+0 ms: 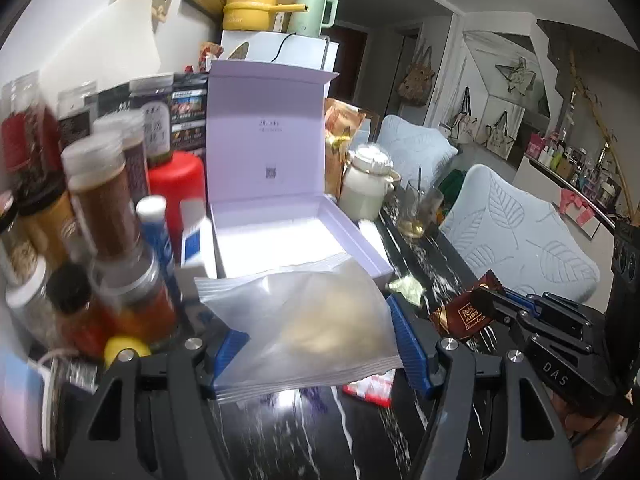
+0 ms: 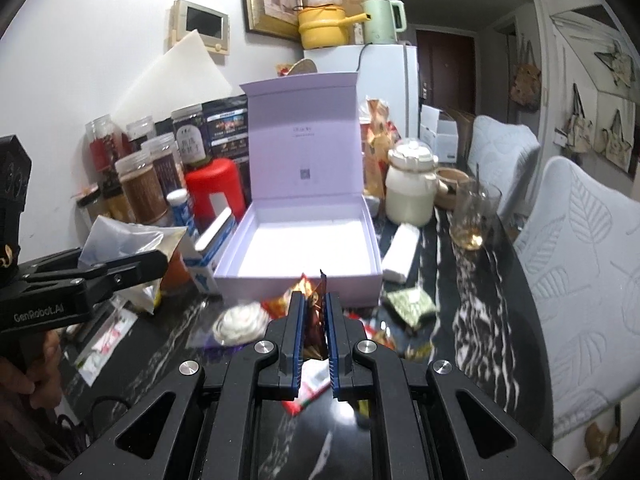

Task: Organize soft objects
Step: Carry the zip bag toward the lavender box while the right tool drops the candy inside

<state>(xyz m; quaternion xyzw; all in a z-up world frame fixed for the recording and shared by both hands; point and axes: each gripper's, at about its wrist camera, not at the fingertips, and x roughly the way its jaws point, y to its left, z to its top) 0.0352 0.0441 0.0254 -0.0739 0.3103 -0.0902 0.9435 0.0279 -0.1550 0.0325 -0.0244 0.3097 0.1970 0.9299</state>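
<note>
Left gripper (image 1: 320, 340) clamped on clear plastic bag (image 1: 304, 320), held before open lavender box (image 1: 280, 240) at 12 o'clock, right gripper (image 2: 313, 320) pinching brown chocolate wrapper (image 2: 314, 316), jars (image 1: 104, 200) at 9 o'clock, dark marbled counter (image 1: 320, 432).

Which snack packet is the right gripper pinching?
The brown chocolate packet, squeezed upright in the right gripper. The green packet and the white flower-shaped treat lie loose on the table; the left gripper holds a frosted bag.
</note>
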